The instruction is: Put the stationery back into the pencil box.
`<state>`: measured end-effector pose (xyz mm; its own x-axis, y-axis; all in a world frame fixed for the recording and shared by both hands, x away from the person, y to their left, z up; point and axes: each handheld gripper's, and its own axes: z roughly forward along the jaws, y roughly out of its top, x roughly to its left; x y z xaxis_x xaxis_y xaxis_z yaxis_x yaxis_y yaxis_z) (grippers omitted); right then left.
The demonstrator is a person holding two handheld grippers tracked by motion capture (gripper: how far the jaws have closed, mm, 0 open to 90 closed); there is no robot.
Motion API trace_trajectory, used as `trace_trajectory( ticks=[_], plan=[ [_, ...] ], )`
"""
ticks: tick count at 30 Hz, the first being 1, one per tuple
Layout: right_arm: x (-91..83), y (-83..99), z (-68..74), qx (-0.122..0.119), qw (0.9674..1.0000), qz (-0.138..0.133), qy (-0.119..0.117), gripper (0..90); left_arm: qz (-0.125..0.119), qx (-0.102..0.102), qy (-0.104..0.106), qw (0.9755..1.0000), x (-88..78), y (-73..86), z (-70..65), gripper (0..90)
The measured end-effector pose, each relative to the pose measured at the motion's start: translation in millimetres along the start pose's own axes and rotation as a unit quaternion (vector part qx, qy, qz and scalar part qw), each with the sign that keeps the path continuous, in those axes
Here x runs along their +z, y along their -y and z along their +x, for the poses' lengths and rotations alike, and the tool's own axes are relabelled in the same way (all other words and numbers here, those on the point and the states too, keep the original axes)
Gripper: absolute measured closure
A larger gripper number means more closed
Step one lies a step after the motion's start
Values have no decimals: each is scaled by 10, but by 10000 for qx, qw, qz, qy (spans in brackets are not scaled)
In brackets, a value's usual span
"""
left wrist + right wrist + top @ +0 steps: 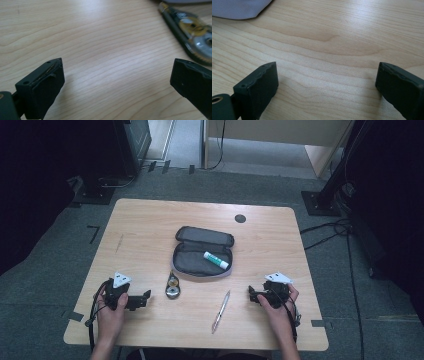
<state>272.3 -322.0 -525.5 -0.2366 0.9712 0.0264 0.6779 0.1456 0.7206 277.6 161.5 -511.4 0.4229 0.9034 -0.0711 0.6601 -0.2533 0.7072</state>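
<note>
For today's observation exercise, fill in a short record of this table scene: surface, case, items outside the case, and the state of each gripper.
surface: wooden table
case: grey pencil case, open, glue stick inside
loose items: correction tape just in front of the case; pen nearer the right gripper
left gripper: open, empty, resting near the front edge
right gripper: open, empty
</note>
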Motion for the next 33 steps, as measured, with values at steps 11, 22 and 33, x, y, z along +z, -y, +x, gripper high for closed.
trace_trajectory(
  ticks=[11, 22, 33],
  plan=[
    [-7, 3, 6, -72, 9999, -19, -76, 65, -96, 59, 297, 9995, 8, -106, -354, 0],
    [-9, 5, 7, -108, 9999, -33, -108, 78, -21, 152, 504, 9986, 141, -186, -662, 0],
    [-12, 6, 10, -119, 9999, -44, -115, 86, 212, 355, 344, 9986, 323, -222, -937, 5]
  ],
)
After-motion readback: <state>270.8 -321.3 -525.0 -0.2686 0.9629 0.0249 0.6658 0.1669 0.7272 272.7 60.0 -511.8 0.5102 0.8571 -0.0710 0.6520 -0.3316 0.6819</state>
